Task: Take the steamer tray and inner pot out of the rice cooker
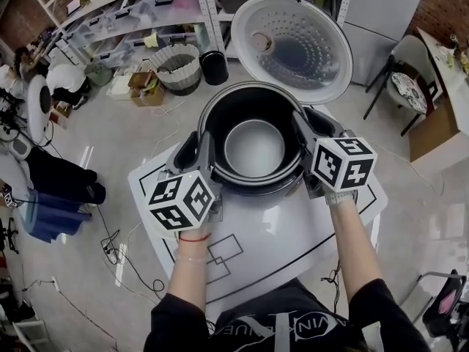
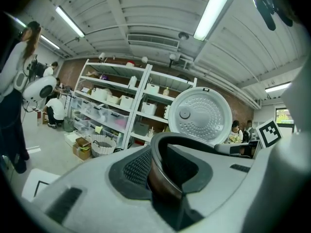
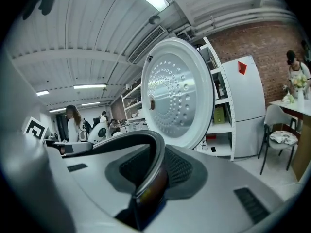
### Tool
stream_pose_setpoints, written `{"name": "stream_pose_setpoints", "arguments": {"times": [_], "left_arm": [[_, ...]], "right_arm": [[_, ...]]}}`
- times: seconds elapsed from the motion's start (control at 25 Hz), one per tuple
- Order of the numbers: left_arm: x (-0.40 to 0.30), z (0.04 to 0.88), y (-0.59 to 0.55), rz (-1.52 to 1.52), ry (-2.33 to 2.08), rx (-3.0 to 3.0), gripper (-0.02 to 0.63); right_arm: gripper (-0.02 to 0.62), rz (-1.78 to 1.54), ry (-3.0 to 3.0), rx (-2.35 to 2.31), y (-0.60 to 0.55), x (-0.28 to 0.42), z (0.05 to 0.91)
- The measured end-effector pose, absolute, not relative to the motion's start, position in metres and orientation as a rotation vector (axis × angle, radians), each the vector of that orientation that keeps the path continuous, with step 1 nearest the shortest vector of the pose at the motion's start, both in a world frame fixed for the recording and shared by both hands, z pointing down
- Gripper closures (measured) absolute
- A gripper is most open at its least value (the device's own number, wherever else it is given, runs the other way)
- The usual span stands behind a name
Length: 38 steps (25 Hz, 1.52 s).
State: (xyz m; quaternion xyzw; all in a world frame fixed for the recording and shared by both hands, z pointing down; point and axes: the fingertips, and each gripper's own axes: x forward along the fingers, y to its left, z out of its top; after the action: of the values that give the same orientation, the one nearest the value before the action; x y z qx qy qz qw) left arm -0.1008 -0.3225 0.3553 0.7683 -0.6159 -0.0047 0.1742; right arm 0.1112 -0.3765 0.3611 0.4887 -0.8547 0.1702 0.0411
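Rice cooker (image 1: 258,196) on the white desk (image 1: 293,233), between your two grippers. Lid (image 1: 293,46) stands swung open beyond the jaws, its perforated inner face towards you.

Inner pot (image 1: 253,149) sits in the cooker's mouth. Dark wall, pale grey round bottom; I see nothing lying in it. I cannot make out the steamer tray as a separate piece in any view.

Your left gripper (image 1: 205,149): jaws closed onto the left rim of the pot. In the left gripper view, the rim (image 2: 163,164) runs right between the two pads, one pad on the outer side and one on the inner side, both pressing on it. The lid (image 2: 199,115) rises behind it.

Your right gripper (image 1: 304,127): same hold on the opposite side. In the right gripper view, the rim (image 3: 153,164) is pinched edge-on between the pads, and the lid (image 3: 177,93) stands just past the jaw tips.

So the pot hangs between both sets of jaws, gripped at two roughly opposite points on its lip, its bowl lying inward of each pair.

On the floor well beyond the left jaws: a white slatted basket (image 1: 176,68), contents not legible; a black bin (image 1: 214,66) just beside it; an open cardboard box (image 1: 146,86) with oddments in it.
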Motion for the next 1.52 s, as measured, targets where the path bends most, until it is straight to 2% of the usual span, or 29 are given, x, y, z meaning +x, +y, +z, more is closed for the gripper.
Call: {"name": "stream_pose_setpoints", "arguments": {"times": [1.52], "left_arm": [[-0.118, 0.23, -0.224, -0.344, -2.004, 2.198, 0.52]], "right_arm": [[0.515, 0.254, -2.976, 1.43, -0.297, 0.092, 0.223]]}}
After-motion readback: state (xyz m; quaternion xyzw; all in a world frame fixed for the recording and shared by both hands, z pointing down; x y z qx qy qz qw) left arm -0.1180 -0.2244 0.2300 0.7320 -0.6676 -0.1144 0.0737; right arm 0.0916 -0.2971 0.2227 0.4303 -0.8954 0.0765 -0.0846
